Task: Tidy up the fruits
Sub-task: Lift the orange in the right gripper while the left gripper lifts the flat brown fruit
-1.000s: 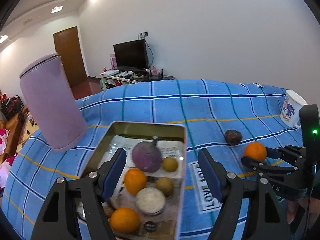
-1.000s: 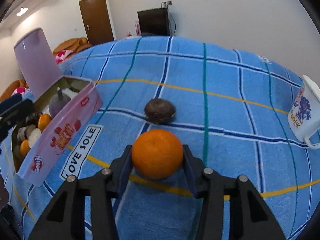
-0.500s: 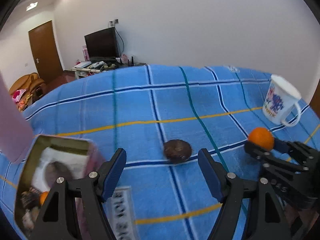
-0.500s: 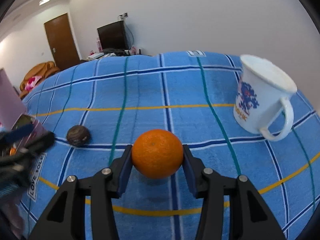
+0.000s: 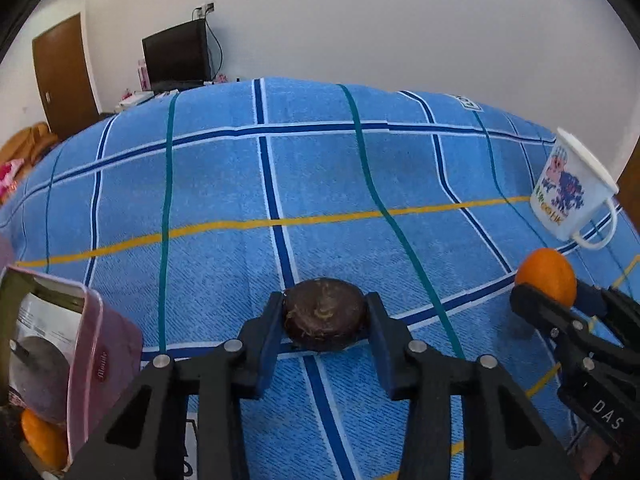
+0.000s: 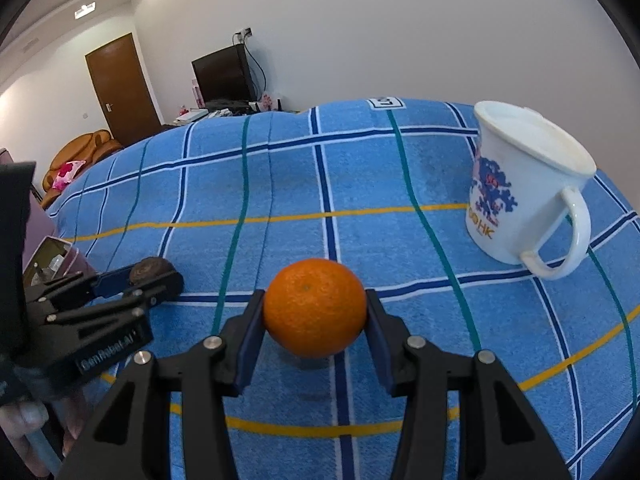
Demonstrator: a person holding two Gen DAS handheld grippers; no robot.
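My left tongs [image 5: 325,320] are clamped on the dark brown fruit [image 5: 324,314], low over the blue plaid cloth [image 5: 320,184]. My right tongs [image 6: 315,318] grip the orange [image 6: 315,307], right of that brown fruit. White mug [image 6: 520,188] sits beyond the orange; pink tin [image 5: 86,360] with fruit sits left of the brown fruit.
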